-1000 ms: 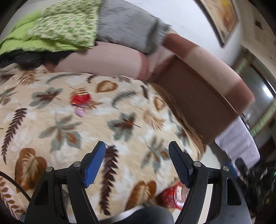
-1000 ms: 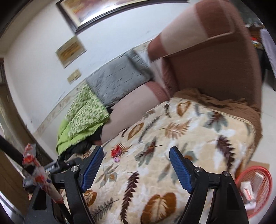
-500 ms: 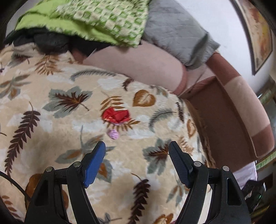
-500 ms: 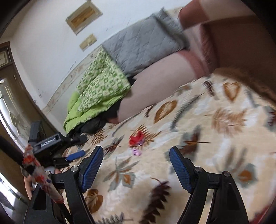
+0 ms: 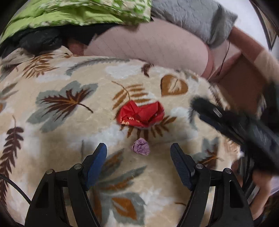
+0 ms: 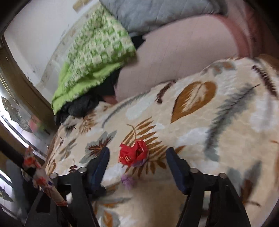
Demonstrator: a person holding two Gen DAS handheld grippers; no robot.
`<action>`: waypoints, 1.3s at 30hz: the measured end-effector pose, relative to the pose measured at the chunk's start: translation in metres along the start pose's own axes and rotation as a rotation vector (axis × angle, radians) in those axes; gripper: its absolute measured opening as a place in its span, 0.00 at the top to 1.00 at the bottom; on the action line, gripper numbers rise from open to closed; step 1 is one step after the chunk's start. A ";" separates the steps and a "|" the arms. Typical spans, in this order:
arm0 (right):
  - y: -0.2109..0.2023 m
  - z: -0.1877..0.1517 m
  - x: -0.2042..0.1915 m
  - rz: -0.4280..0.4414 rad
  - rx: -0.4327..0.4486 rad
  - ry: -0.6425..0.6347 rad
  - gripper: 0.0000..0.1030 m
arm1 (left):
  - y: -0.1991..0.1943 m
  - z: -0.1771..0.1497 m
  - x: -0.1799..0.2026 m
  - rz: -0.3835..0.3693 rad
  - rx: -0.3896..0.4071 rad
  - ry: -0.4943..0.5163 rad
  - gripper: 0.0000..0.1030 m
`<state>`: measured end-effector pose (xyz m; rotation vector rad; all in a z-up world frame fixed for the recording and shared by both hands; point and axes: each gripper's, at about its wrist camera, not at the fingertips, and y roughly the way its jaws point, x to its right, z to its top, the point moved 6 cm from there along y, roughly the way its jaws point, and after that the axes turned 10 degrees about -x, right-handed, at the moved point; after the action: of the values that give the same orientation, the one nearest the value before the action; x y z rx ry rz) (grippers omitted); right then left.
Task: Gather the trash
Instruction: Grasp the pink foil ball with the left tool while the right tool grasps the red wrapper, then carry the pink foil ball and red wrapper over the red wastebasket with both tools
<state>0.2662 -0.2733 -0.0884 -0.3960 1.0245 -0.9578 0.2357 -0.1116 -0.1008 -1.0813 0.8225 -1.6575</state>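
In the left wrist view, the left gripper [image 5: 138,151] is hovering with jaws spread wide and empty at lower centre, where one small crumpled purple paper wad [image 5: 140,148] is lying between its tips on the leaf-patterned beige blanket [image 5: 61,131]. Just above, at centre, one crumpled red foil wrapper [image 5: 141,115] is sitting, likely light, soft and crushable, best pinched across its raised folds. The right gripper [image 6: 137,158], also open and empty, is framing that wrapper.

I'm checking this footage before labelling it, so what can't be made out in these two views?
- Gold print on the crumpled red wrapper: too small to read in either view.
- Right gripper in the left wrist view: motion-blurred, so its jaws are unclear there.
- Small crumpled purple paper in the right wrist view: blurred.
- Dark bundle under the green quilt: mostly covered.
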 end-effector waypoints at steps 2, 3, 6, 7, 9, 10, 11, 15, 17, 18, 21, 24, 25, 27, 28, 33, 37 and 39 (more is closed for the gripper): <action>0.022 0.005 0.002 -0.013 -0.027 -0.011 0.35 | 0.017 -0.002 0.000 0.048 -0.020 0.008 0.28; 0.032 0.006 0.003 -0.022 -0.037 -0.017 0.36 | 0.023 -0.003 -0.001 0.048 -0.027 0.007 0.28; 0.054 0.010 0.006 -0.007 -0.055 -0.017 0.42 | 0.041 -0.002 -0.001 0.060 -0.054 0.012 0.28; 0.059 0.010 0.006 -0.001 -0.059 -0.019 0.45 | 0.045 -0.001 -0.002 0.063 -0.057 0.010 0.29; 0.067 0.009 0.004 -0.005 -0.063 -0.029 0.48 | 0.052 0.000 -0.005 0.065 -0.063 0.000 0.31; 0.070 0.008 0.004 -0.010 -0.067 -0.036 0.49 | 0.054 0.000 -0.006 0.070 -0.048 0.001 0.32; 0.074 0.006 0.002 -0.021 -0.075 -0.046 0.57 | 0.054 0.001 -0.006 0.077 -0.036 0.012 0.34; 0.080 -0.003 0.001 -0.041 -0.089 -0.068 0.75 | 0.053 0.000 -0.004 0.098 -0.021 0.024 0.45; 0.075 -0.004 0.001 -0.052 -0.078 -0.068 0.77 | 0.054 0.000 -0.006 0.110 -0.016 0.025 0.53; 0.071 -0.005 0.000 -0.049 -0.068 -0.069 0.77 | 0.053 0.000 -0.008 0.111 -0.012 0.021 0.58; 0.056 -0.004 -0.001 -0.065 -0.033 -0.068 0.79 | 0.051 0.001 -0.007 0.099 -0.019 0.025 0.72; 0.031 -0.003 0.000 -0.097 0.023 -0.063 0.80 | 0.049 0.001 -0.003 0.109 -0.012 0.040 0.73; 0.022 -0.004 0.002 -0.099 0.042 -0.054 0.80 | 0.047 0.001 -0.001 0.102 -0.009 0.043 0.73; 0.000 -0.008 0.003 -0.114 0.078 -0.044 0.81 | 0.039 0.002 0.003 0.092 0.012 0.054 0.73; -0.010 -0.011 0.003 -0.122 0.091 -0.045 0.81 | 0.034 0.003 0.005 0.087 0.025 0.061 0.73; -0.074 -0.031 -0.007 -0.229 0.170 -0.072 0.81 | 0.013 0.005 0.015 0.075 0.062 0.068 0.73; -0.121 -0.054 -0.014 -0.285 0.233 -0.059 0.81 | -0.010 -0.004 0.025 0.069 0.076 0.093 0.73; -0.144 -0.070 -0.014 -0.316 0.256 -0.035 0.81 | -0.021 -0.009 0.028 0.069 0.081 0.092 0.73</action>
<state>0.1340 -0.3314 -0.0174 -0.3652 0.8075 -1.3444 0.2156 -0.1317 -0.0779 -0.9171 0.8357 -1.6775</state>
